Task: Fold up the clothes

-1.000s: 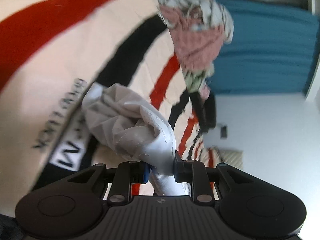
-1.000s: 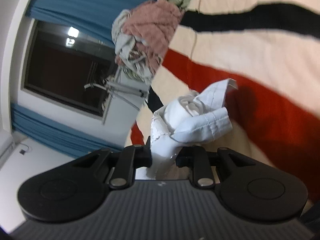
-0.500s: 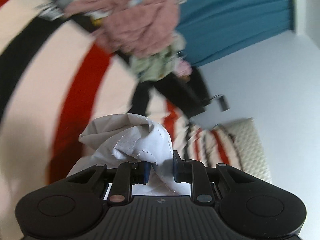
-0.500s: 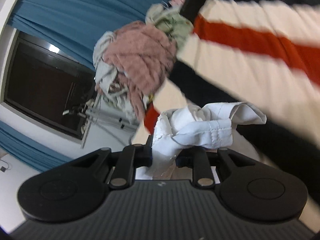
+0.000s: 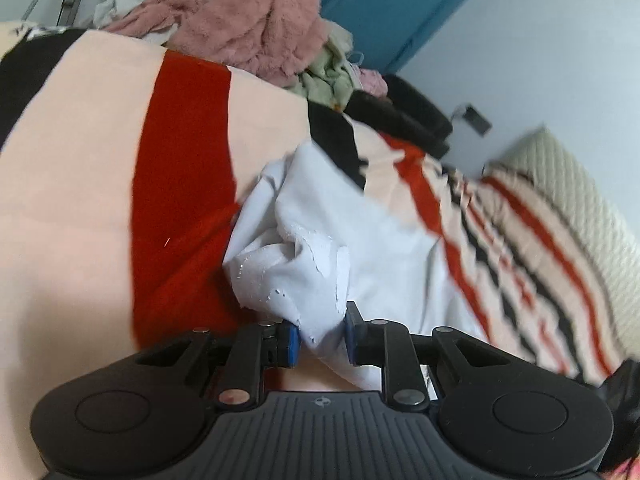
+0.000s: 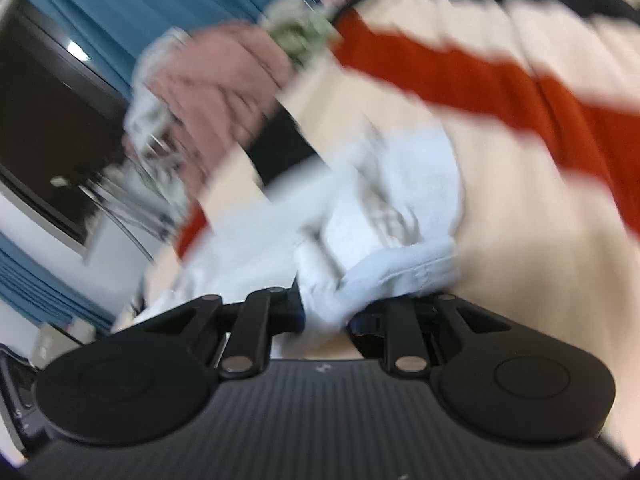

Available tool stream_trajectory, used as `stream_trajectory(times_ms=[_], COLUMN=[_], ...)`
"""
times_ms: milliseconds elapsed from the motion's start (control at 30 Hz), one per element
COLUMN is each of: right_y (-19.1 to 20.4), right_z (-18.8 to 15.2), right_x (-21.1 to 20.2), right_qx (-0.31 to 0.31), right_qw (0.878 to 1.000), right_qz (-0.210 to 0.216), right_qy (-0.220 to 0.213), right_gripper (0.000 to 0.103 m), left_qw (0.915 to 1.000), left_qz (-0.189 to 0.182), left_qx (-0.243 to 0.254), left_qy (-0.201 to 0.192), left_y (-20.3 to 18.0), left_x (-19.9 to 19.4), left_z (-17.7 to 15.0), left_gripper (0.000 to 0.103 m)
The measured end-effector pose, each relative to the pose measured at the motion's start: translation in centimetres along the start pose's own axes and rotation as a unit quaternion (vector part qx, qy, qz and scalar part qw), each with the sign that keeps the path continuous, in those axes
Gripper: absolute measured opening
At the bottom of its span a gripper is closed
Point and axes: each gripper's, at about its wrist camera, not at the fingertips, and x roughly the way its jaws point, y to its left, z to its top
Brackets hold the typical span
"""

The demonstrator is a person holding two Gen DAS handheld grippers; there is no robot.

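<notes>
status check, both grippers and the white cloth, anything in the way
Left gripper shut on white cloth. Right gripper shut on it too, view blurred. Cloth bunched over striped blanket. Clothes pile at far edge, not in the way.

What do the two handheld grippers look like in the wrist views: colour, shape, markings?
Both match. The left gripper has a matte black ribbed body, two round discs at its sides, black linkage arms with silver pivot pins, a small round logo on the centre ridge, and blue pads on its fingers. The right gripper has the same black build; its pad colour is blurred. No cables or sleeves show.
</notes>
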Motion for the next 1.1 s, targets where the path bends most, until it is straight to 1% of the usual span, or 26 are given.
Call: stream_trajectory(times_ms=[33, 100, 167, 200, 267, 300, 367, 433, 500, 533, 567, 600, 633, 667, 700, 733, 767, 933, 1033, 1100], right_y=[-0.2, -0.7, -1.1, -0.7, 0.5, 1.3, 2.7, 4.2, 5.8, 6.6, 7.4, 8.2, 9.0, 9.7, 10.3, 10.9, 11.4, 13.0, 13.1, 13.0], right_z=[-0.5, -1.5, -2.5, -2.7, -3.0, -3.1, -3.1, -3.1, -3.2, -3.4, -3.6, -3.9, -4.3, -4.8, -5.4, -6.0, -6.7, -9.8, -11.6, -12.6], right_x=[-0.3, -0.9, -1.6, -2.3, -4.1, -5.2, -7.7, -10.7, -13.6, -14.9, -16.2, -17.7, -19.1, -20.6, -22.0, -23.4, -24.8, -29.9, -31.6, -32.1], right_qx=[0.007, 0.022, 0.036, 0.032, 0.012, -0.002, -0.030, -0.054, -0.073, -0.082, -0.094, -0.105, -0.117, -0.129, -0.142, -0.154, -0.165, -0.213, -0.235, -0.246], right_qw=[1.000, 0.999, 0.998, 0.998, 0.996, 0.996, 0.996, 0.996, 0.995, 0.995, 0.994, 0.993, 0.992, 0.990, 0.988, 0.986, 0.983, 0.970, 0.962, 0.957], right_qz=[-0.007, -0.022, -0.036, -0.049, -0.074, -0.083, -0.085, -0.074, -0.061, -0.057, -0.051, -0.042, -0.033, -0.023, -0.016, -0.011, -0.008, 0.002, 0.006, 0.002], right_qy=[0.007, 0.020, 0.033, 0.038, 0.043, 0.042, 0.028, 0.010, -0.004, -0.011, -0.019, -0.028, -0.037, -0.046, -0.055, -0.066, -0.078, -0.119, -0.139, -0.152], right_gripper=[0.024, 0.029, 0.029, 0.029, 0.029, 0.029, 0.029, 0.029, 0.030, 0.035, 0.040, 0.053, 0.065, 0.069, 0.080, 0.088, 0.090, 0.089, 0.089, 0.089], left_qw=[0.9999, 0.9989, 0.9969, 0.9957, 0.9937, 0.9926, 0.9903, 0.9877, 0.9849, 0.9836, 0.9822, 0.9807, 0.9791, 0.9772, 0.9752, 0.9735, 0.9718, 0.9651, 0.9593, 0.9567], left_qz=[0.011, 0.032, 0.049, 0.057, 0.063, 0.067, 0.074, 0.081, 0.085, 0.085, 0.084, 0.084, 0.084, 0.085, 0.087, 0.088, 0.090, 0.101, 0.107, 0.106], left_qx=[0.011, 0.033, 0.059, 0.072, 0.092, 0.102, 0.116, 0.129, 0.142, 0.148, 0.155, 0.161, 0.168, 0.176, 0.183, 0.188, 0.192, 0.200, 0.210, 0.214], left_qy=[0.004, 0.011, 0.015, 0.015, 0.003, -0.003, -0.020, -0.035, -0.052, -0.059, -0.065, -0.071, -0.077, -0.083, -0.089, -0.096, -0.103, -0.135, -0.156, -0.166], left_y=[-0.3, -1.0, -1.7, -2.2, -3.7, -4.4, -5.7, -7.2, -8.7, -9.3, -10.0, -10.6, -11.3, -11.9, -12.5, -12.9, -13.3, -14.0, -14.3, -14.4], left_x=[-0.4, -1.4, -3.2, -4.2, -6.8, -8.2, -11.3, -14.9, -18.3, -19.9, -21.5, -23.1, -24.6, -26.1, -27.5, -28.8, -30.1, -35.5, -37.7, -38.9], left_z=[-0.2, -0.7, -1.1, -1.2, -0.3, 0.1, 0.5, 0.4, 0.1, -0.2, -0.6, -1.1, -1.5, -2.0, -2.6, -3.1, -3.7, -6.7, -8.5, -9.6], left_gripper=[0.028, 0.029, 0.032, 0.036, 0.051, 0.053, 0.060, 0.065, 0.074, 0.081, 0.086, 0.088, 0.093, 0.101, 0.103, 0.103, 0.103, 0.103, 0.103, 0.103])
